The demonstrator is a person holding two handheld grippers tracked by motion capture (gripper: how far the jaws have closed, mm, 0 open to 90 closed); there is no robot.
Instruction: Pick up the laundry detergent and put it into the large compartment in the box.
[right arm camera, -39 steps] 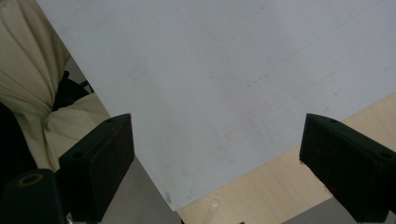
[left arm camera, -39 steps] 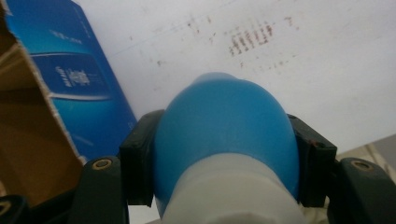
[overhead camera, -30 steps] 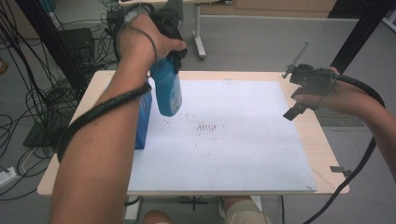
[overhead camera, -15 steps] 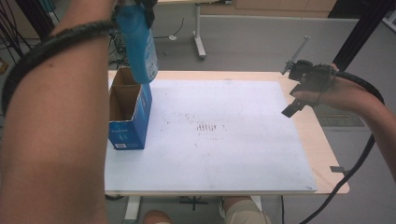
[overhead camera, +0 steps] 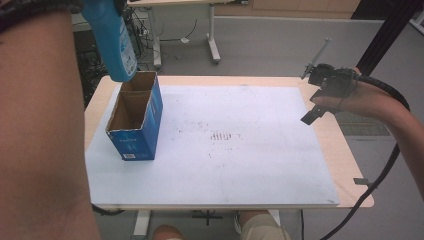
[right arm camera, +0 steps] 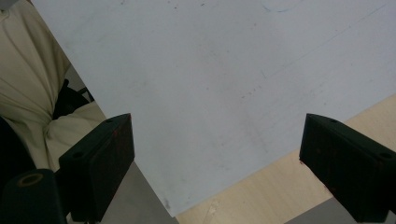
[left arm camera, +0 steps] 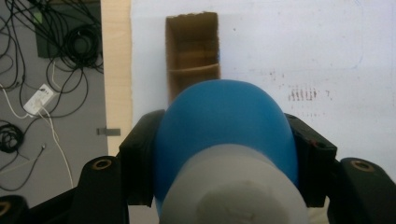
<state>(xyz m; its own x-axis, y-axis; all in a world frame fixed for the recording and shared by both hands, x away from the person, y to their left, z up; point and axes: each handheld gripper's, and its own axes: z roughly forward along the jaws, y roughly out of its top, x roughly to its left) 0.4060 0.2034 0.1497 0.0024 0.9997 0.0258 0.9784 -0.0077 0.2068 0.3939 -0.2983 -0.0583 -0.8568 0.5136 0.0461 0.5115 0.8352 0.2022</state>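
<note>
So: smooth blue plastic bottle (left arm camera: pixel 224 126) with white cap, pinched by the left gripper (left arm camera: pixel 226 154), held high above the blue cardboard box (overhead camera: pixel 134 120). Box open-topped, divided, apparently empty, on the white board (overhead camera: pixel 240 160). Right gripper (right arm camera: pixel 215 154) spread wide, holding nothing, over the board's edge.

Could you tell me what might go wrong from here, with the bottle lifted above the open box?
1. The blue bottle hangs high over the open blue box; the left gripper clamps its rounded body, which might slip and drop.
2. The box is narrow, with a divider inside; lowering off-centre could catch the rim and tip it.
3. The right gripper hovers open at the table's far edge, so nothing steadies the box.
</note>
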